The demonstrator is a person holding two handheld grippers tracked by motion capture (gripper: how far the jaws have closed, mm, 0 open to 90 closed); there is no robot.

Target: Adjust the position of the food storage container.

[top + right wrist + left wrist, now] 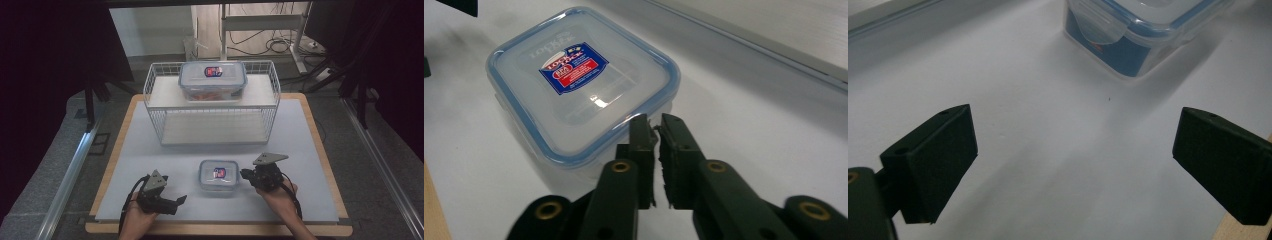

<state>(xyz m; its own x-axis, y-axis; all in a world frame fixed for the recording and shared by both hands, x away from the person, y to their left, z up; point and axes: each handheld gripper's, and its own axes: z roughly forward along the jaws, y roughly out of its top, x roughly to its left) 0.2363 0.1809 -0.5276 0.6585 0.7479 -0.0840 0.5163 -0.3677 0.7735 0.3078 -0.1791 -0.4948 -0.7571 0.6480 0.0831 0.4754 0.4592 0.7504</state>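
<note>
1. Clear plastic small container [219, 176] with blue-rimmed lid sits on the white bench [310, 150], lower centre of the high view, between the two grippers.
2. Right gripper [655, 131]: jaws narrow, just a slit between them, nothing gripped; tips sit at the container's near lid edge, centre of the right gripper view. Touching or just clear: cannot tell.
3. Left gripper [1073, 150]: jaws wide, bare bench between them; container corner well ahead, upper right of its view.
4. Larger container [213, 80] sits on the top shelf of the white wire rack [160, 112], upper centre of the high view.
</note>
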